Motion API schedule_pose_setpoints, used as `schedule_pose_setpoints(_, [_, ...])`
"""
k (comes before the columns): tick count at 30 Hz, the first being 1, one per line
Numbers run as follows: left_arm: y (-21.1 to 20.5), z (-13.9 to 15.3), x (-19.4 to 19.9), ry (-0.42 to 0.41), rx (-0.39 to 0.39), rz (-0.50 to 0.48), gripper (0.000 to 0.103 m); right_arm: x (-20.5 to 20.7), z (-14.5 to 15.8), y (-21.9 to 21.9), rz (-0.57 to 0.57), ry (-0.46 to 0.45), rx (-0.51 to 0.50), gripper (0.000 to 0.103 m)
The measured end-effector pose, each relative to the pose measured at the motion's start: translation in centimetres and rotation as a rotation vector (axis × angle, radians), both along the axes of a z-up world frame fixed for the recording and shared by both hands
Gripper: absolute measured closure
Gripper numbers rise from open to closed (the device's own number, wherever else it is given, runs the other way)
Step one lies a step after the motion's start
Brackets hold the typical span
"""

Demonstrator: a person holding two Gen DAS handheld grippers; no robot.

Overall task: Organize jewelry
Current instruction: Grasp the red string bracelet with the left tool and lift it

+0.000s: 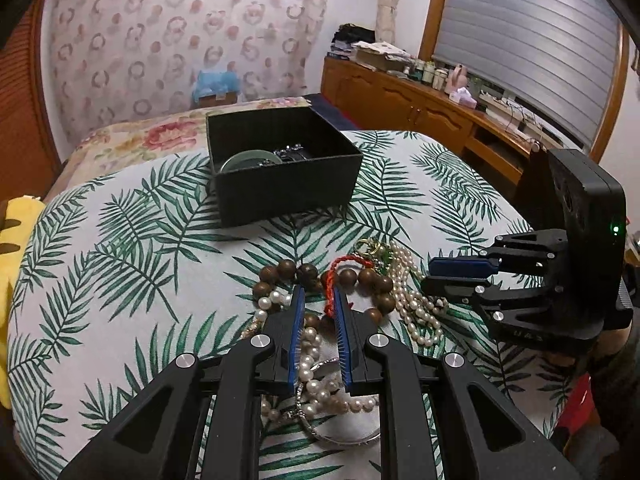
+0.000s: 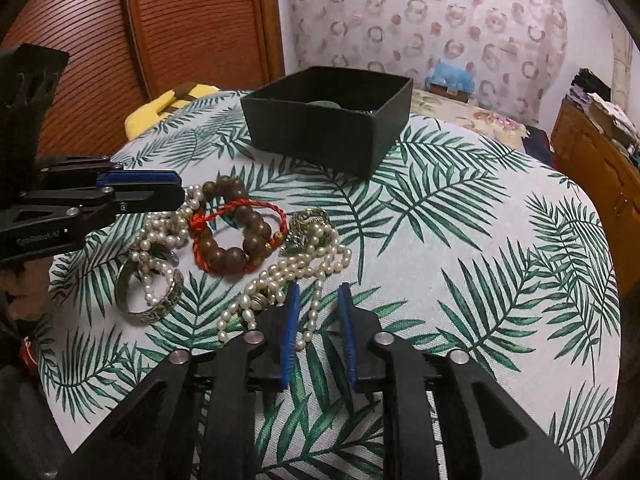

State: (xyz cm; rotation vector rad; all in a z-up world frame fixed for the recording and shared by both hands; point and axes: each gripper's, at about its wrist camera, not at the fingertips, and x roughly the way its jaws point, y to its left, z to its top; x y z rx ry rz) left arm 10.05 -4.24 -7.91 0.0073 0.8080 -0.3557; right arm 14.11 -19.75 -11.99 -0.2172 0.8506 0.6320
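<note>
A pile of jewelry lies on the leaf-print cloth: a brown wooden bead bracelet (image 2: 236, 236) with a red cord (image 2: 200, 220), pearl strands (image 2: 288, 276), a silver bangle (image 2: 152, 300) and a gold-green piece (image 2: 308, 220). A black open box (image 2: 328, 120) stands behind, with a green bangle (image 1: 250, 158) inside. My left gripper (image 1: 318, 296) is open, its fingers straddling the wooden beads (image 1: 348, 278) and pearls (image 1: 312, 364). My right gripper (image 2: 320, 292) is open over the near end of a pearl strand. Each gripper shows in the other's view, the left one (image 2: 160, 188) and the right one (image 1: 444, 276).
A yellow plush (image 2: 160, 108) lies at the cloth's far left edge. A floral bed (image 1: 140, 136) lies behind the box. A wooden cabinet (image 1: 420, 100) with clutter runs along the right wall. Wooden slatted doors (image 2: 140, 40) stand at the left.
</note>
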Motion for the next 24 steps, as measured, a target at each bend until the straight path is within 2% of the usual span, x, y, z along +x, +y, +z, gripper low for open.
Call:
schedule_pose_setpoints(3, [-0.2,-0.2,0.1,0.011,-0.004,-0.006,0.089,0.1,-0.1,0.0,-0.010,-0.009,-0.022,0.091])
schedule_pose_setpoints(5, [-0.4,-0.3,0.4,0.022,-0.007,-0.005,0.087,0.2,-0.1,-0.2,-0.013,-0.005,-0.018,0.093])
schedule_pose_setpoints(7, [-0.5,-0.4,0.6,0.025,-0.008,-0.004,0.082,0.3,-0.1,-0.4,-0.013,0.003,-0.006,0.093])
schedule_pose_setpoints(18, [-1.6,-1.3,1.9,0.071,0.011,0.010,0.082,0.1,-0.1,-0.1,-0.016,-0.015,-0.026,0.093])
schedule_pose_setpoints(24, [-1.9,-1.8,2.5,0.092,0.027,0.015,0.082,0.2,-0.1,-0.3,-0.016,0.001,-0.001,0.093])
